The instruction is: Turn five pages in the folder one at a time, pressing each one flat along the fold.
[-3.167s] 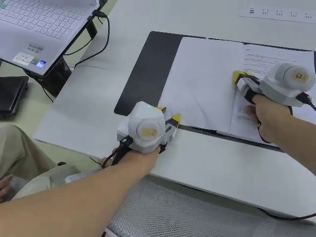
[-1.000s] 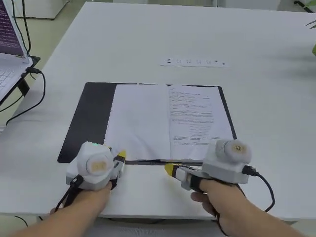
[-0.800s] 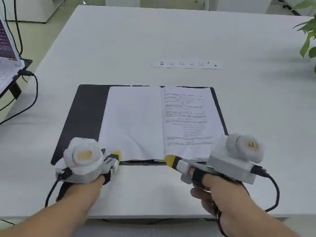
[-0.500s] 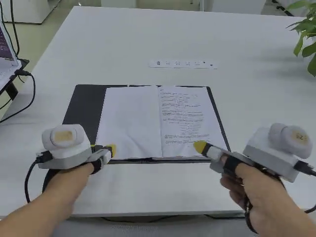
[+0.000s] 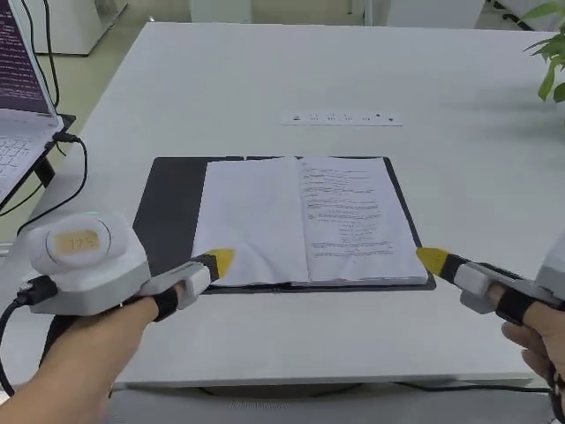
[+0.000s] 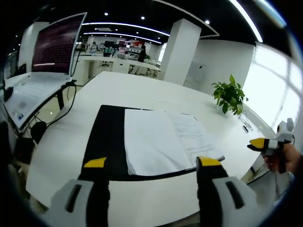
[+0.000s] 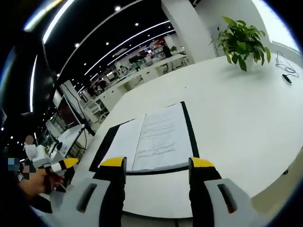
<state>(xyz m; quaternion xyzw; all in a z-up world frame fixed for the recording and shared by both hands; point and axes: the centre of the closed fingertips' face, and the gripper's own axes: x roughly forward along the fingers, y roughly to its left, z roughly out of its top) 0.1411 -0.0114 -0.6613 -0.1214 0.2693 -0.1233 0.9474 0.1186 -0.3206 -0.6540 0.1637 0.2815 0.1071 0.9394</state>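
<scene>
Finds the folder (image 5: 287,221) lying open and flat at the centre of the head view, on the white table (image 5: 265,71). Shows its black cover (image 5: 168,212) bare along the left, then a blank white page (image 5: 252,216) left of the fold and a printed page (image 5: 353,216) right of it. Holds the left gripper (image 5: 216,262) at the lower left of that frame, yellow tip over the lower left corner of the blank page; cannot tell from there whether it touches the paper. Holds the right gripper (image 5: 433,259) at the lower right, yellow tip just beside the lower right corner of the folder. Looks in the left gripper view along 2 jaws spread wide at the bottom of the frame, gripping nothing, with the near edge of the folder between and beyond them and the right gripper at the far right of the frame. Looks in the right gripper view along 2 jaws likewise set well apart and gripping nothing, the printed page straight ahead above them and the left gripper at the lower left. Places a laptop (image 5: 22,97) at the left edge of the head view with a cable (image 5: 66,168) trailing below it, a power strip (image 5: 342,118) above the folder, and a plant (image 5: 552,44) at the upper right.
</scene>
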